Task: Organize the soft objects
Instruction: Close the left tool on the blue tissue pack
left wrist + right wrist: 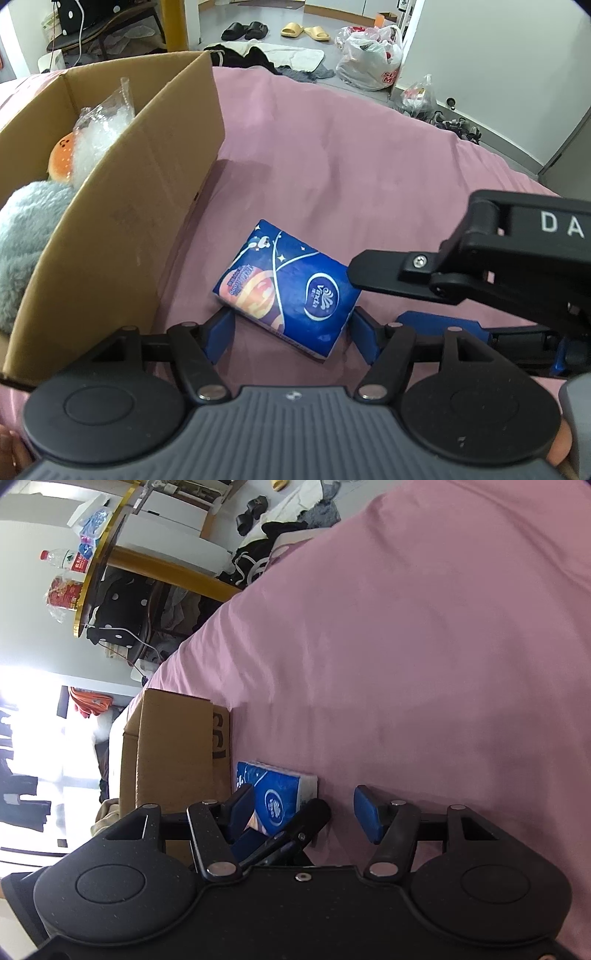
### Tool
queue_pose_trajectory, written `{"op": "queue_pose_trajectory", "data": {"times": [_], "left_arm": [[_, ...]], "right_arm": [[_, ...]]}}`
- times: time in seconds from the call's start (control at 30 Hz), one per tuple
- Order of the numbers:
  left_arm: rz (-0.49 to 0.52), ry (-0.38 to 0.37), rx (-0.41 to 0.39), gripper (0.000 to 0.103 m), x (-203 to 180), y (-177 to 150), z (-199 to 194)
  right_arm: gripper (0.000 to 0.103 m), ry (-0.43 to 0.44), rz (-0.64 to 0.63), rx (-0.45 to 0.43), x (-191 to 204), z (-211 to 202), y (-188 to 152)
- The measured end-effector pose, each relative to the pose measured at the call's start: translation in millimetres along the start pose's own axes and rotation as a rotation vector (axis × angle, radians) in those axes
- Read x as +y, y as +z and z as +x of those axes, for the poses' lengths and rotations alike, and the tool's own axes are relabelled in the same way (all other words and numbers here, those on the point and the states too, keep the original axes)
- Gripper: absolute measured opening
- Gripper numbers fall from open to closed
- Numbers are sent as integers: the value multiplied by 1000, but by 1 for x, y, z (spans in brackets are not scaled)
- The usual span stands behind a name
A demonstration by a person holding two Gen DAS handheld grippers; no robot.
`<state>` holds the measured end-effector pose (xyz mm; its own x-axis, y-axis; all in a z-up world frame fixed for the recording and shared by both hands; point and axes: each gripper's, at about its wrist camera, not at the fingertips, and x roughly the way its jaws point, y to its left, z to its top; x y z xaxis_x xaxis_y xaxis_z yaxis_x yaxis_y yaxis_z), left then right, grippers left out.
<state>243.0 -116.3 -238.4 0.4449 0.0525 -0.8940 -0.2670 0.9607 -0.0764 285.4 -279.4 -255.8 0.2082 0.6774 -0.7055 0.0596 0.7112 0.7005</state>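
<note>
A blue tissue pack [288,291] with a planet print lies flat on the pink bedsheet [351,166], just right of a cardboard box [147,184]. My left gripper [291,338] is open, its blue fingertips on either side of the pack's near end without squeezing it. In the right wrist view the same pack [273,790] lies beside the box [173,753]. My right gripper [304,812] is open there, with the pack by its left finger and part of the left gripper's linkage [295,830] between its fingers. The right gripper's black frame [498,258] reaches the pack's right corner.
Inside the box are a grey plush [26,240], an orange bun toy [62,158] and a clear bubble-wrap bag [99,129]. The sheet spreads wide to the right. Beyond the bed's edge are slippers [306,31], clothes and plastic bags [373,55] on the floor.
</note>
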Motion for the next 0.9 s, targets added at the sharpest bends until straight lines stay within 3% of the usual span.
{"op": "queue_pose_trajectory", "data": {"times": [0.13,0.33,0.47,0.9], "left_arm": [[-5,-9,-24,67,1,1,0],[-37,-14,-41,53,8,-1,-4],[-49,-27,-40,45,13,-1,-6],[-71,-92,-37,39,21,-1,-12]], "right_arm": [[59,2,-33,-8,3,2,3],[58,22,-74,-14,7,12,12],[49,45,-100,6,11,22,18],[30,39,-184,43,20,23,19]]}}
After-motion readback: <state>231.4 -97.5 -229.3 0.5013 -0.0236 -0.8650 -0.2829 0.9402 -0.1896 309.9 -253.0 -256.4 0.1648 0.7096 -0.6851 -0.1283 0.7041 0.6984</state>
